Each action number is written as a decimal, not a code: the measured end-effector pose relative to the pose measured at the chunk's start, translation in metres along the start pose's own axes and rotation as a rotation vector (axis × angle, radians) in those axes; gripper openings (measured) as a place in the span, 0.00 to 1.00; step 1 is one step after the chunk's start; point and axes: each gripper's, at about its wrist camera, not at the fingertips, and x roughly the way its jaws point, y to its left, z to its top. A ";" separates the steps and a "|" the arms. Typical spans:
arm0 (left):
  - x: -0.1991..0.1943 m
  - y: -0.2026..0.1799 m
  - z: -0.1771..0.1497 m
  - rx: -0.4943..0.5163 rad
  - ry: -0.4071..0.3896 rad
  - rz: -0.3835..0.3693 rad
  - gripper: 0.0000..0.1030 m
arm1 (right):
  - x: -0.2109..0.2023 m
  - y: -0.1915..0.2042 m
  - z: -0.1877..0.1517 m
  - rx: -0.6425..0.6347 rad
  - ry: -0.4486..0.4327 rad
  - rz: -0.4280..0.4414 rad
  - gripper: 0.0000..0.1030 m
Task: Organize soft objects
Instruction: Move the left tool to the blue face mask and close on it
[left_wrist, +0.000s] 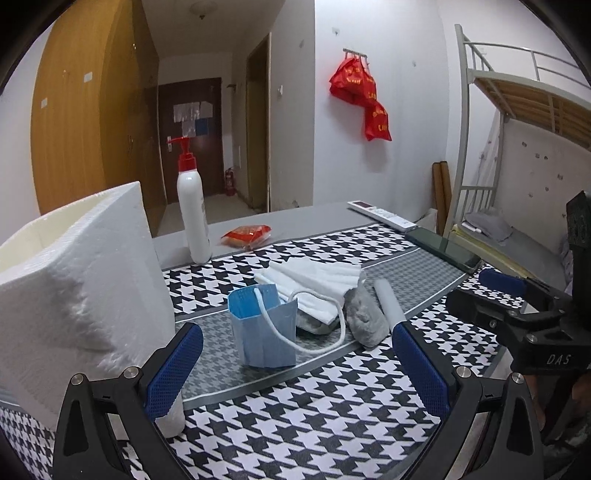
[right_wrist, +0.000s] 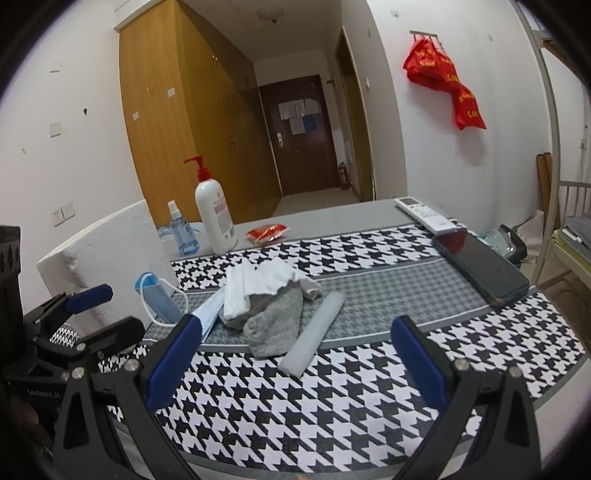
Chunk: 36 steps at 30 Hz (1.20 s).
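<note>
A folded blue face mask (left_wrist: 264, 328) with a white ear loop stands on the houndstooth cloth, just ahead of my open, empty left gripper (left_wrist: 295, 363). Behind it lie a white cloth (left_wrist: 314, 284), a grey sock (left_wrist: 364, 317) and a pale foam stick (left_wrist: 388, 301). In the right wrist view the mask (right_wrist: 159, 299) is at the left, with the white cloth (right_wrist: 258, 284), grey sock (right_wrist: 275, 325) and foam stick (right_wrist: 314, 334) ahead of my open, empty right gripper (right_wrist: 295, 360). A white foam box (left_wrist: 81, 280) stands at the left.
A white pump bottle (left_wrist: 192, 206), a red packet (left_wrist: 246, 235), a remote (left_wrist: 382, 215) and a phone (left_wrist: 443, 247) sit at the back and right. A blue spray bottle (right_wrist: 181, 232) stands behind the foam box (right_wrist: 107, 258). The right gripper's body (left_wrist: 517, 317) is at the right.
</note>
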 end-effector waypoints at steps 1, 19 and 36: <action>0.004 0.000 0.001 0.002 0.010 0.004 0.99 | 0.001 -0.001 0.000 -0.001 0.002 -0.002 1.00; 0.043 -0.005 0.006 0.027 0.102 0.025 0.99 | 0.026 -0.013 0.003 0.028 0.086 0.009 1.00; 0.061 0.009 0.005 -0.027 0.131 0.015 0.63 | 0.044 -0.013 -0.001 0.006 0.165 -0.007 1.00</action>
